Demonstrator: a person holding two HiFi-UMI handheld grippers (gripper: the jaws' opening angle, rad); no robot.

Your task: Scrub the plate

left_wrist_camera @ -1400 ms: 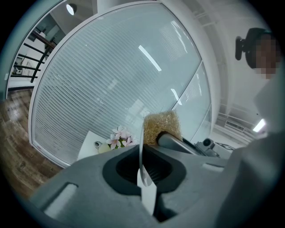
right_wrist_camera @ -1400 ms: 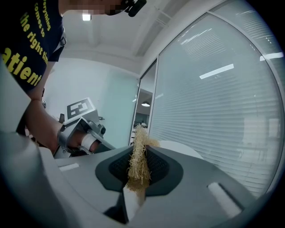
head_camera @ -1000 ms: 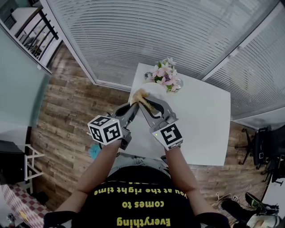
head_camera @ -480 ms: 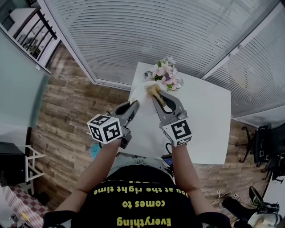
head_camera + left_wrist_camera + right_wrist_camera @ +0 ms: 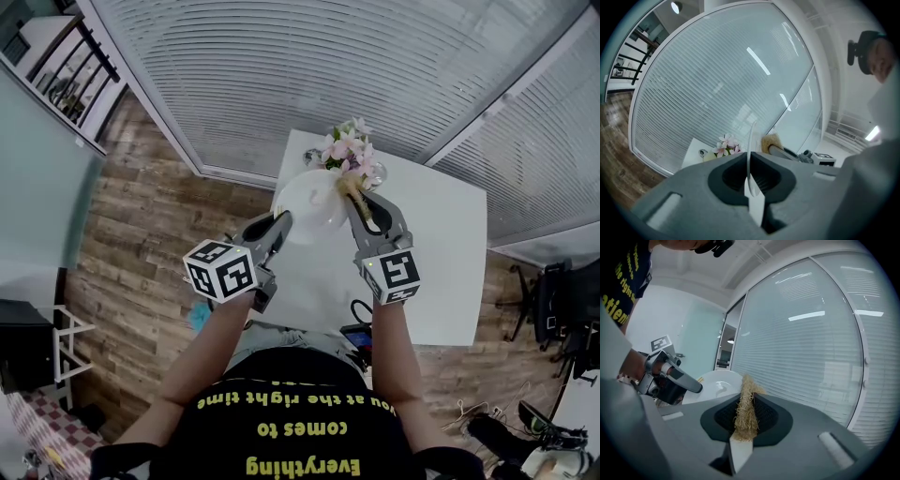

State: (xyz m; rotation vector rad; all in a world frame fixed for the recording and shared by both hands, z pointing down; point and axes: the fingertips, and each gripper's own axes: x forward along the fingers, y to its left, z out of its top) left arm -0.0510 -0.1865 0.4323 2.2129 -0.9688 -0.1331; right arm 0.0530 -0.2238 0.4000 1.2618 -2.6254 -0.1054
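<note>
Left gripper (image 5: 279, 221): jaws pinched together on the near rim of the plate (image 5: 309, 201), holding it tilted up off the table (image 5: 441, 267). It has not shifted in the last second. In the left gripper view the plate runs edge-on straight out from between the jaws.

Right gripper (image 5: 352, 193): jaws clamped on a straw-coloured scrubber (image 5: 349, 185), tuft sticking out past the tips.

Change: a second ago the scrubber sat on the side of the plate nearest the left gripper's tips. Half a second ago it was mid-face. Now it is at the plate's far edge, close beside the flowers (image 5: 347, 150). One sweep across the face, away from the left gripper.

From the right gripper view the plate now lies to the left of the jaws (whether the tuft still touches the rim I cannot tell).

Reading: one scrubbing pass looks finished. More passes are probably needed, so a return stroke toward the left gripper seems the likely next move. Watch the flowers, which stand just past the tips.
</note>
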